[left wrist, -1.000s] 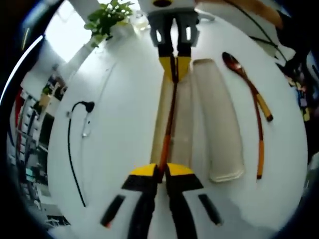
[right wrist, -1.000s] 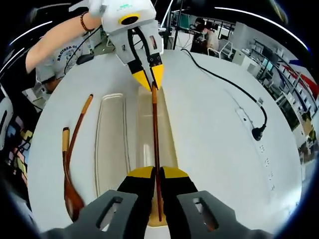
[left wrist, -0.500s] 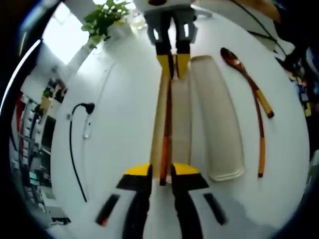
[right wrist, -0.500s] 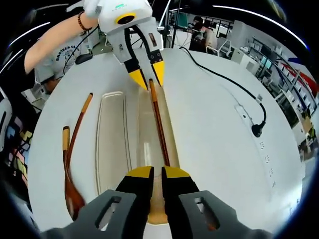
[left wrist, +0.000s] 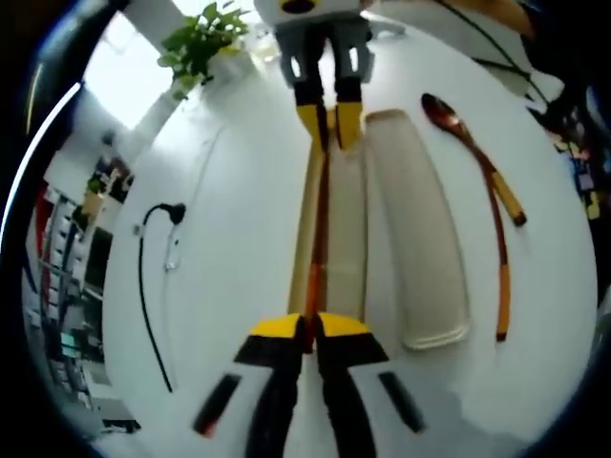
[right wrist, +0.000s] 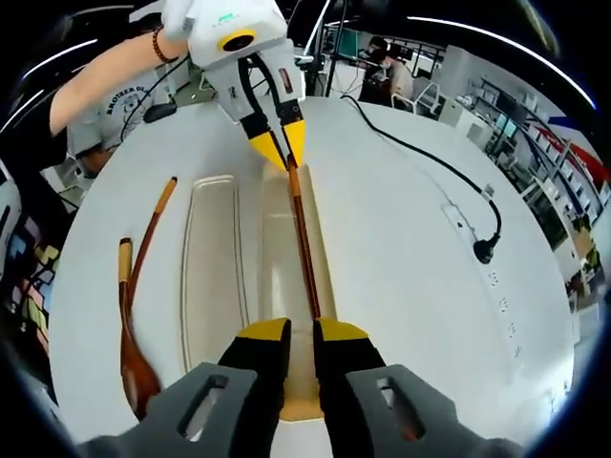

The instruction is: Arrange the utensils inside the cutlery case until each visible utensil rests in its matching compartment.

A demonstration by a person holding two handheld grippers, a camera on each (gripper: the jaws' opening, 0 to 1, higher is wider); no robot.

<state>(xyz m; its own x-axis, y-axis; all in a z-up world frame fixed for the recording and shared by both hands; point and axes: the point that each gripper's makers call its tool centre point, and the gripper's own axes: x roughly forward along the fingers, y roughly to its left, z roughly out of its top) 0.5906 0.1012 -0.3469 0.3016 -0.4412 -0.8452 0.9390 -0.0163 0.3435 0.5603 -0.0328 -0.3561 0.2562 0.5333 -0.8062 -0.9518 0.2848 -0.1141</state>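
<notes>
Your left gripper [left wrist: 305, 334] pinches the chopstick [left wrist: 322, 219], thin, stiff and slippery; your right gripper [right wrist: 303, 334] stands slightly spread.

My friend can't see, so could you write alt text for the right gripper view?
A dark chopstick lies in an open cutlery case between the right gripper, jaws slightly apart, and the left gripper pinching its far end. A wooden spoon lies beside the lid.

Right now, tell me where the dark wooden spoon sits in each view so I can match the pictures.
Left gripper view: the dark wooden spoon lies at the right, bowl toward the top.
Right gripper view: the spoon lies at the left, bowl toward the bottom.
Shared landmark: the long translucent case lid lying beside it.
</notes>
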